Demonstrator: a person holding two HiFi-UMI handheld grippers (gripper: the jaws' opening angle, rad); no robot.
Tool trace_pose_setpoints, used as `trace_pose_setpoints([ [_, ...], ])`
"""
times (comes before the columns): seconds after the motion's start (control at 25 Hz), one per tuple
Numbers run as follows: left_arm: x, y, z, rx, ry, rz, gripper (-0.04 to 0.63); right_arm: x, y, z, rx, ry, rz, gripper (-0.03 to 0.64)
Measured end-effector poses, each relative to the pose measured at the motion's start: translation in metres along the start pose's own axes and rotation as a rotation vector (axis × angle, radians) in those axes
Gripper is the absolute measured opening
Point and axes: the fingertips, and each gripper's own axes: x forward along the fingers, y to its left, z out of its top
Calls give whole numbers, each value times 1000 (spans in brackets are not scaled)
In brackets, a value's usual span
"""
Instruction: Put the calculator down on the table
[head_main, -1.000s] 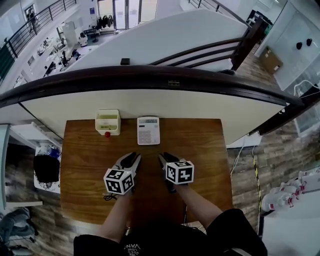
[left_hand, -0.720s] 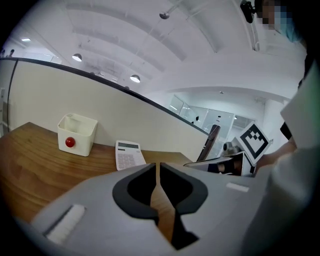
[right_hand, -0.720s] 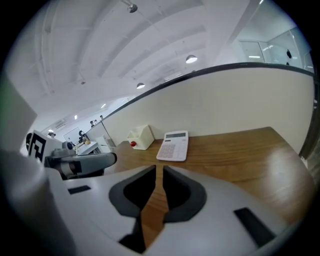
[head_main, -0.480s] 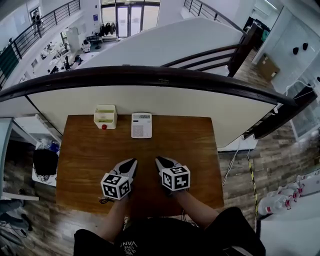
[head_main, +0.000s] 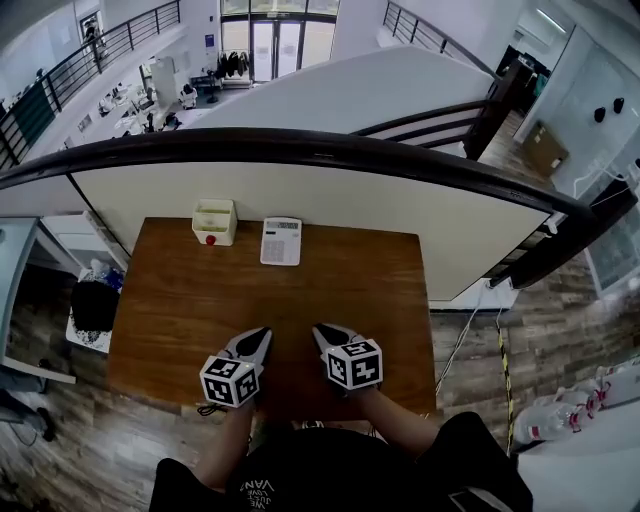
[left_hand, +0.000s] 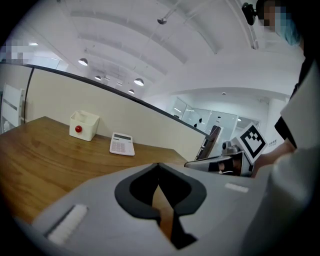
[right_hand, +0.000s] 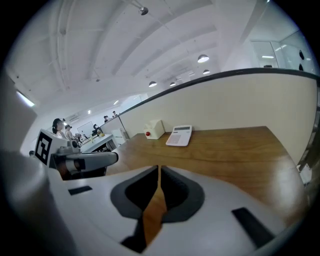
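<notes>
The white calculator (head_main: 281, 241) lies flat at the far edge of the wooden table (head_main: 350, 285), also seen in the left gripper view (left_hand: 122, 144) and the right gripper view (right_hand: 179, 135). Nothing holds it. My left gripper (head_main: 262, 336) hovers near the table's front edge, well short of the calculator, with its jaws (left_hand: 158, 165) shut on nothing. Beside it my right gripper (head_main: 322, 332) points the same way; its jaws (right_hand: 159, 168) are closing, tips almost together, with nothing between them.
A small cream box (head_main: 215, 221) with a red button stands left of the calculator by the far edge. A curved dark railing (head_main: 330, 150) and a low wall run behind the table. Bare wood lies between the grippers and the calculator.
Both grippers have drawn back toward the person, away from the calculator. Their jaws, spread a second ago, have come together. The calculator has stayed put.
</notes>
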Motion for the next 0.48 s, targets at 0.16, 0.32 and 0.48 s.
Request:
trace_pose_setpoints([
  [0.16, -10, -12, -15, -16, -3, 22, 12, -14, -1, -15, -14, 16, 17, 28],
  [0.32, -18, -25, -25, -11, 0, 35, 12, -30, -1, -28, -14, 17, 25, 26],
  [0.48, -23, -37, -35, -4, 2, 42, 12, -42, -1, -43, -1, 15, 34, 25],
])
